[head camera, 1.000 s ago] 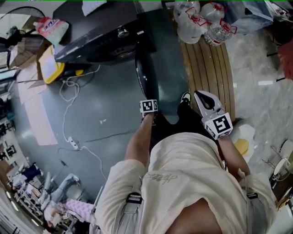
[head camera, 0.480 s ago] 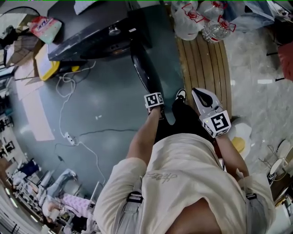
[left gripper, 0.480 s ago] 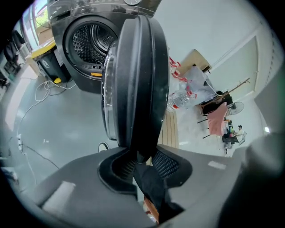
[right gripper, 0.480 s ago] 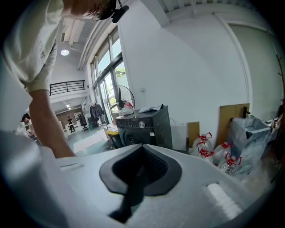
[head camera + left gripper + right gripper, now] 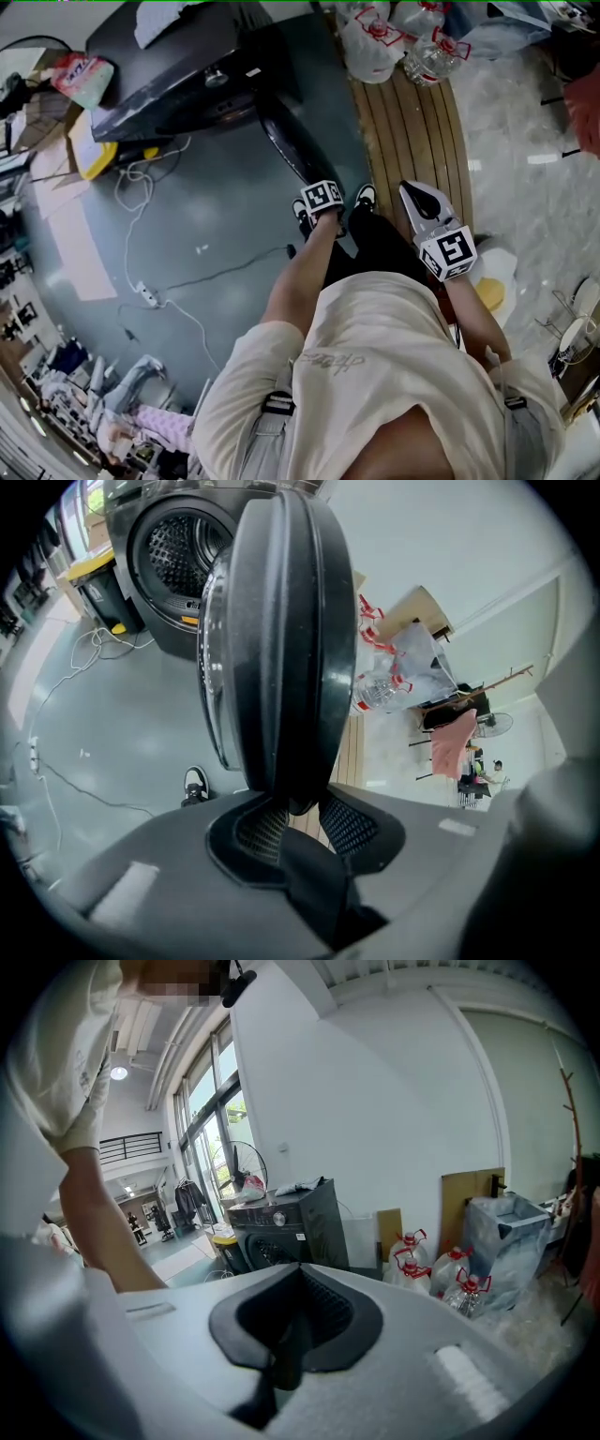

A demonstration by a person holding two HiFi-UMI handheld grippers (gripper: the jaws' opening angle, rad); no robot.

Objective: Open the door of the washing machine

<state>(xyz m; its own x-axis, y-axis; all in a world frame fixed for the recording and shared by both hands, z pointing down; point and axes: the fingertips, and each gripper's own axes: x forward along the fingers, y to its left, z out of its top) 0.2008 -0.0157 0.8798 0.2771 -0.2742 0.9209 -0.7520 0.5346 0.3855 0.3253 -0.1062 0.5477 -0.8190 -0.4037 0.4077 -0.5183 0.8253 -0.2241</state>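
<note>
The dark washing machine (image 5: pixel 178 80) stands at the top left of the head view, its round door (image 5: pixel 286 145) swung out on edge towards me. In the left gripper view the door (image 5: pixel 281 649) rises straight ahead, with the open drum (image 5: pixel 178 546) behind it. My left gripper (image 5: pixel 298 817) is shut on the door's rim, a pad on each side. From above, the left gripper (image 5: pixel 317 192) sits at the door's near end. My right gripper (image 5: pixel 419 199) hangs to the right over the boards, shut and holding nothing (image 5: pixel 291 1316). It faces the washing machine (image 5: pixel 281 1227).
Large water bottles (image 5: pixel 412 47) stand on wooden boards (image 5: pixel 412 131) right of the machine. A cable with a power strip (image 5: pixel 150 295) lies on the grey floor at left, near a yellow bin (image 5: pixel 94 155). My shoe (image 5: pixel 364 197) is beside the door.
The left gripper has drawn the door's edge further out from the machine's front, and the door stands wider. The right gripper has shifted only slightly.
</note>
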